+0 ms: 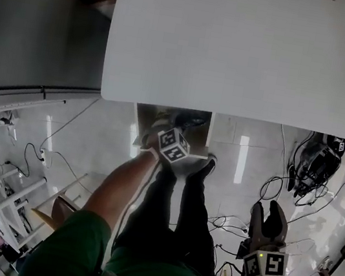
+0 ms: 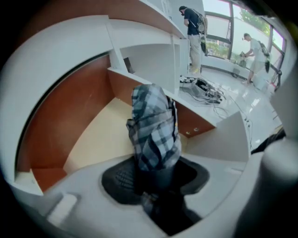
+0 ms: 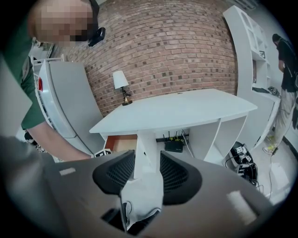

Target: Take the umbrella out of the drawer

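Note:
A folded plaid umbrella (image 2: 153, 130) stands upright between the dark pads of my left gripper (image 2: 156, 174), which is shut on its lower end. Behind it lies the open drawer (image 2: 95, 139), with a pale wood bottom and red-brown walls. In the head view the left gripper (image 1: 173, 142) hangs over that drawer (image 1: 151, 119) just under the front edge of the white table (image 1: 240, 47); the umbrella is hidden there. My right gripper (image 1: 269, 214) hovers low at the right, away from the drawer, its fingers slightly apart and empty. In its own view the right gripper (image 3: 146, 172) faces the table (image 3: 177, 109).
A grey cabinet (image 1: 32, 38) stands left of the table. Cables (image 1: 282, 185) and a black device (image 1: 318, 162) lie on the floor at the right. A small lamp (image 3: 122, 83) sits on the table by the brick wall. Two people (image 2: 193, 32) stand far off near white shelves.

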`<state>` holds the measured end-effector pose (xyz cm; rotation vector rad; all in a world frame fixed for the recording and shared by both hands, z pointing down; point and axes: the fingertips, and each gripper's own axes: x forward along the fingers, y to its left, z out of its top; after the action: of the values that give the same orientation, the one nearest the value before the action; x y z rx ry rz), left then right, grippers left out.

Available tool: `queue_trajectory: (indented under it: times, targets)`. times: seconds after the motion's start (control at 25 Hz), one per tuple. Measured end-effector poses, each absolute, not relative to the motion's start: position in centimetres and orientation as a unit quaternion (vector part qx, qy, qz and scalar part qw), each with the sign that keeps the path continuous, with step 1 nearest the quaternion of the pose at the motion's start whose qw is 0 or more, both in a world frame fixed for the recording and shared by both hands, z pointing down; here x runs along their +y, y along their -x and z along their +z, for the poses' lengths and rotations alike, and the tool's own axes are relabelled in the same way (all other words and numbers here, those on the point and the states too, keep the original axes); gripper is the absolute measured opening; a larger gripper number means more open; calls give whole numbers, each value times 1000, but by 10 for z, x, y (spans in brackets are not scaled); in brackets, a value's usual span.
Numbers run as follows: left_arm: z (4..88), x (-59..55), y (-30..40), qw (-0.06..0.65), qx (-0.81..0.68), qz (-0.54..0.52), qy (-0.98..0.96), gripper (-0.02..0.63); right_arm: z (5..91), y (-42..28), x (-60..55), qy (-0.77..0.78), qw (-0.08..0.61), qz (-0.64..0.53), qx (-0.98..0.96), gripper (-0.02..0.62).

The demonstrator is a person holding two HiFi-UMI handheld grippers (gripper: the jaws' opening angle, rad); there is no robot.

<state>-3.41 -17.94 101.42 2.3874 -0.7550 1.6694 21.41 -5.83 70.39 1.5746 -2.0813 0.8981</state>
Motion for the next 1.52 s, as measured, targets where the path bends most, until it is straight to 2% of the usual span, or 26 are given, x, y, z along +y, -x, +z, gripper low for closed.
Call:
queue_trajectory:
  times: [0.24,0.72,1.08,1.52]
  targets:
    - [945,-157,36,73,-260,519,-811,166,659,-193,-61,-553,166,310,-756,172]
    - [751,-149,35,63,-325,422,-844,169,559,-164,-94,-529,96,266,-800,172]
    - [613,-163,49,49,-405,347,-844,169,499,-171,-117,-522,71,229,-819,170]
    - [506,-196,76,-8,-473,321,-821,169,441,-181,-126,-507,39,190,-840,170]
